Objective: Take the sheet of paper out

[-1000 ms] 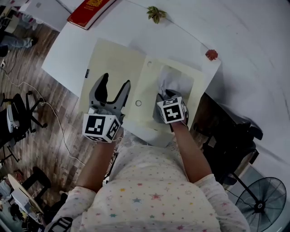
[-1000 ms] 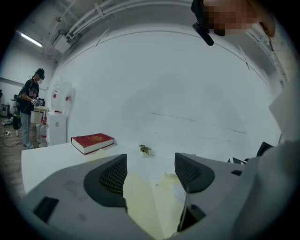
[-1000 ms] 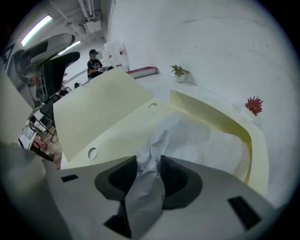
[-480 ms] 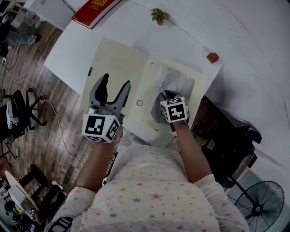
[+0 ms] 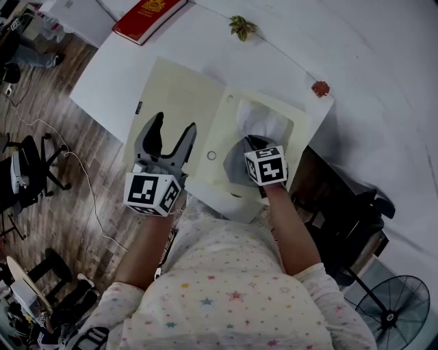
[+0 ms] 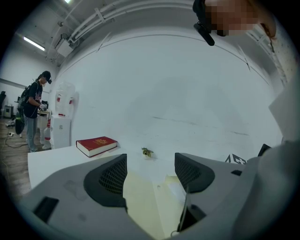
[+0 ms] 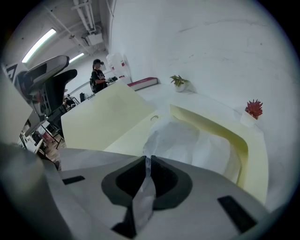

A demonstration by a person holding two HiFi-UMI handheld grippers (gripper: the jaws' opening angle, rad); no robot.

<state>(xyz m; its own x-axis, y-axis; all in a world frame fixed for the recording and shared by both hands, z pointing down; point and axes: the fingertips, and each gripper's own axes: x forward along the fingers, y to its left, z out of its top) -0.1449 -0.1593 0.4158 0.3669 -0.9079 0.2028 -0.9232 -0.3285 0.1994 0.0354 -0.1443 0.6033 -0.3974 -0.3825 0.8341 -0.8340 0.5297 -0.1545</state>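
The paper (image 5: 265, 122) lay inside the right half of the open folder (image 5: 176, 96), under its cut-out front, with the near edge raised and wrinkled. The right gripper (image 5: 250, 147) stood over the near right part of the folder. Its jaws were pressed together on that raised edge, and a thin strip of the sheet ran between them and hung down behind, as the right gripper view showed (image 7: 146, 161). Most of the paper (image 7: 192, 143) was not yet out of the pocket.

The left gripper (image 5: 172, 130) was over the near edge of the folder's left flap, with its jaws wide apart and nothing between them. In the left gripper view (image 6: 150, 171) only the flap and the table showed through the gap. Whether it touched the flap, I could not tell.

Beyond the folder's far edge on the white table (image 5: 205, 51) were a red book (image 5: 148, 16), a small plant (image 5: 240, 27) and a small red thing (image 5: 319, 87).

I judged several risks from here. The grip held only a narrow edge, so a fast pull could tear the sheet or let it slip out. The paper could catch on the pocket's edge and crumple more. If the folder was not held down, it could slide together with the sheet toward the table's near edge.
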